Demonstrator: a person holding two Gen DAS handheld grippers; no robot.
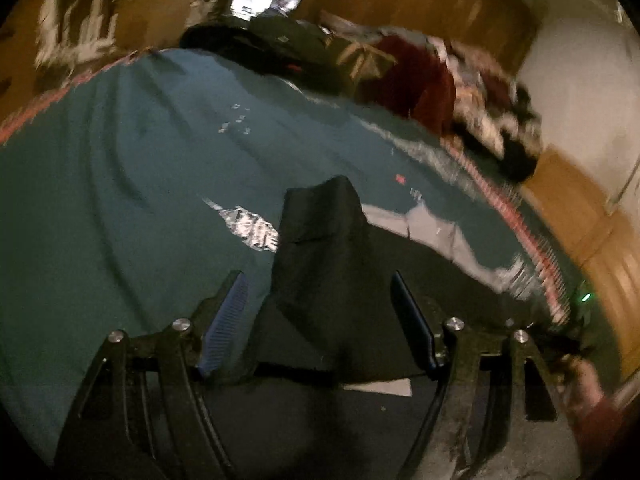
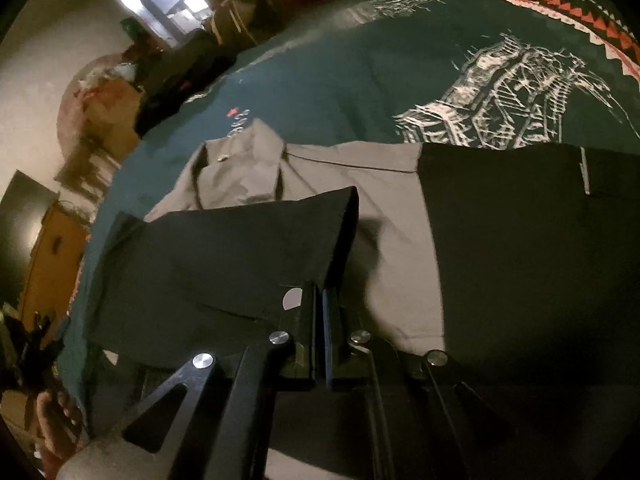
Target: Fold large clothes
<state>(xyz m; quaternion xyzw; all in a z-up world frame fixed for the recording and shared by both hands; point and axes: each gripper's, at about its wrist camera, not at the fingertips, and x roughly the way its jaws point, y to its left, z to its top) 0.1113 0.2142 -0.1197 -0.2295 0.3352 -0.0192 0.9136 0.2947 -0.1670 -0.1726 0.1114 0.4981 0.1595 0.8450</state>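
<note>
Right tool (image 2: 320,304) is clamped on a raised fold of the black garment (image 2: 224,264); I see its two pads pressed together with the cloth's edge pinched between them, the fold standing up and tilted away from the camera. Left tool (image 1: 320,316) stands wide open on my other view, the same lifted black fold (image 1: 320,248) rising between its blue pads (image 1: 224,320) without either pad touching it. Under the black cloth lies a grey shirt (image 2: 312,176), collar toward the far side, and another flat black panel (image 2: 532,248) covers its right part. All of it rests on a teal bedspread (image 2: 360,80) printed with a white tower drawing (image 2: 512,100) and edged by a red and white zigzag border (image 2: 560,4). Beyond the bed, a blurred heap of clothes (image 1: 440,76) lies against a wooden wall.
</note>
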